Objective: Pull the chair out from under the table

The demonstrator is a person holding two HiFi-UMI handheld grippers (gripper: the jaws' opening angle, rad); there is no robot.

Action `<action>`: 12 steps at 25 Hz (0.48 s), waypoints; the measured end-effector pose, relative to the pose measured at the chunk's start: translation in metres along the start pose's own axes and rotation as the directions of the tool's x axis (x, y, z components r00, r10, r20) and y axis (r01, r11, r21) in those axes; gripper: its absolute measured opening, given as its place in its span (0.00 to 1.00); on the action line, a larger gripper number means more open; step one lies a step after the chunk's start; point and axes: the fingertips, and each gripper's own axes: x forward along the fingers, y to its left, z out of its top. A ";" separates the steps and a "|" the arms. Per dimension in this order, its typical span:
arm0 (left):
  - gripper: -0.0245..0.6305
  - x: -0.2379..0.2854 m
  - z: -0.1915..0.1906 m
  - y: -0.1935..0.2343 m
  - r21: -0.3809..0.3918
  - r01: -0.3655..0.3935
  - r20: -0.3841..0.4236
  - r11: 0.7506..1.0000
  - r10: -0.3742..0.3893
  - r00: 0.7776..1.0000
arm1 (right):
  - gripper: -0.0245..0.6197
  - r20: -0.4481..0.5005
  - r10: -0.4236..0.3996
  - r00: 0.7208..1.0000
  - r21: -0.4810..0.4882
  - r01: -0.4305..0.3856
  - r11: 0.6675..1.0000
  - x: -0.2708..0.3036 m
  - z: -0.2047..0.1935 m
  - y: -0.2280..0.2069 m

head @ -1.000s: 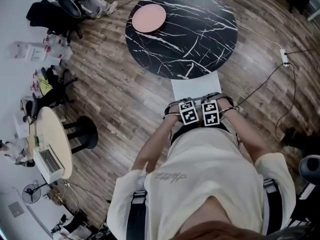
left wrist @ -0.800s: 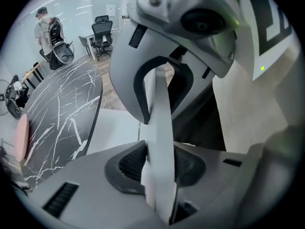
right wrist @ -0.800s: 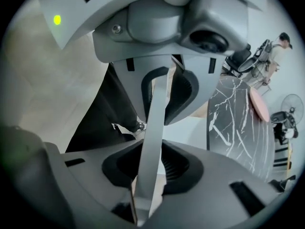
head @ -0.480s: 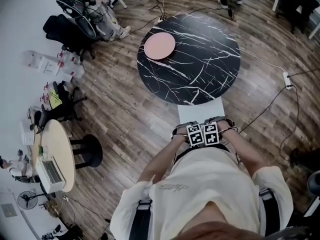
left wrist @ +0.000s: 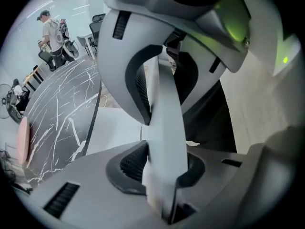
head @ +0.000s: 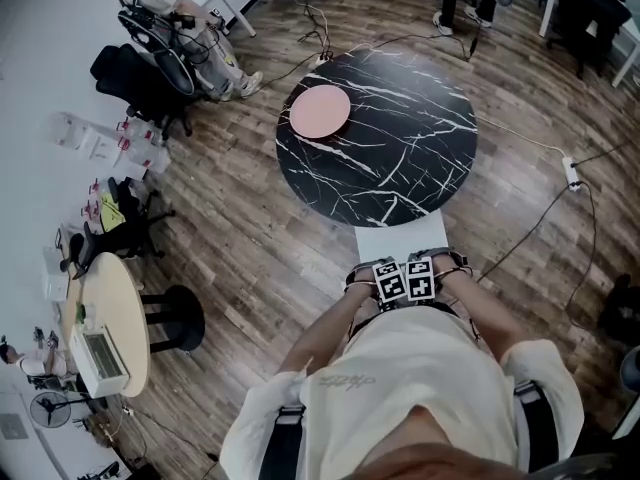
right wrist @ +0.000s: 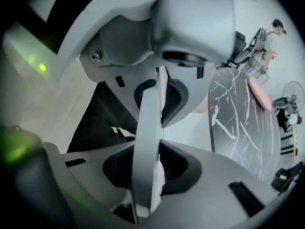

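The top edge of the thin white backrest [left wrist: 164,94] is clamped by the left tongs [left wrist: 161,132], and the same edge is clamped by the right tongs [right wrist: 150,128] just beside them. Both pairs of jaws have just been closing, and in each gripper view the ribbed pads are seen pressed on the panel from both sides. Both tongs are pointed steeply down.

Just beyond them the seat of the white plastic chair [head: 400,240] is seen. Its far edge lies at, or slightly under, the rim of the round black marble-patterned tabletop [head: 400,148]; which of the two cannot be told. Farther off, towards the left of that tabletop, a round pink plate [head: 320,112] is laid.

The grasp is judged complete, and the pull itself is judged to be the step in hand. A steady, level draw back towards the person is called for next. Both grips should be kept firm so that the chair is neither twisted nor tipped, until the seat is well apart from the rim.

Counted: two tongs, one chair, one tabletop, one plate.
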 end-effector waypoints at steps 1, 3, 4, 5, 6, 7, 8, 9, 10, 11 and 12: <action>0.19 0.000 0.000 0.000 -0.003 -0.002 0.002 1.000 0.002 1.000 | 0.18 0.002 -0.004 1.000 0.003 0.004 1.000 0.000 0.001 0.000; 0.19 0.001 -0.001 -0.001 -0.001 -0.009 0.003 1.000 0.009 1.000 | 0.18 0.004 -0.017 1.000 0.009 0.017 1.000 0.001 0.001 0.000; 0.19 0.001 -0.001 0.000 0.003 -0.013 0.003 1.000 0.013 1.000 | 0.17 0.004 -0.023 1.000 0.010 0.023 1.000 0.001 0.001 0.000; 0.19 0.001 -0.001 0.000 0.008 -0.016 0.001 1.000 0.016 1.000 | 0.17 0.006 -0.028 1.000 0.011 0.027 1.000 0.001 0.001 0.000; 0.19 0.001 -0.001 0.001 0.012 -0.016 -0.001 1.000 0.016 1.000 | 0.17 0.008 -0.030 1.000 0.010 0.030 0.999 0.001 0.001 0.000; 0.19 0.001 -0.001 0.000 0.014 -0.015 -0.003 1.000 0.015 1.000 | 0.17 0.010 -0.031 0.999 0.011 0.031 0.999 0.001 0.001 0.000; 0.19 0.001 -0.001 0.000 0.014 -0.011 -0.005 1.000 0.012 1.000 | 0.17 0.010 -0.030 1.000 0.012 0.030 0.999 0.001 0.001 0.000; 0.19 0.001 -0.001 -0.001 0.013 -0.009 -0.007 1.000 0.009 1.000 | 0.17 0.010 -0.029 1.000 0.014 0.028 0.999 0.000 0.001 0.000; 0.19 0.000 -0.001 -0.002 0.012 -0.008 -0.008 1.000 0.008 1.000 | 0.17 0.008 -0.029 1.000 0.016 0.028 0.999 0.000 0.001 0.001; 0.19 0.000 -0.002 -0.001 0.013 -0.009 -0.008 1.000 0.009 1.000 | 0.17 0.008 -0.030 1.000 0.018 0.030 0.999 0.000 0.001 0.001; 0.19 0.000 -0.001 -0.001 0.016 -0.013 -0.009 1.000 0.013 1.000 | 0.17 0.007 -0.032 0.999 0.020 0.032 0.999 0.000 0.001 0.000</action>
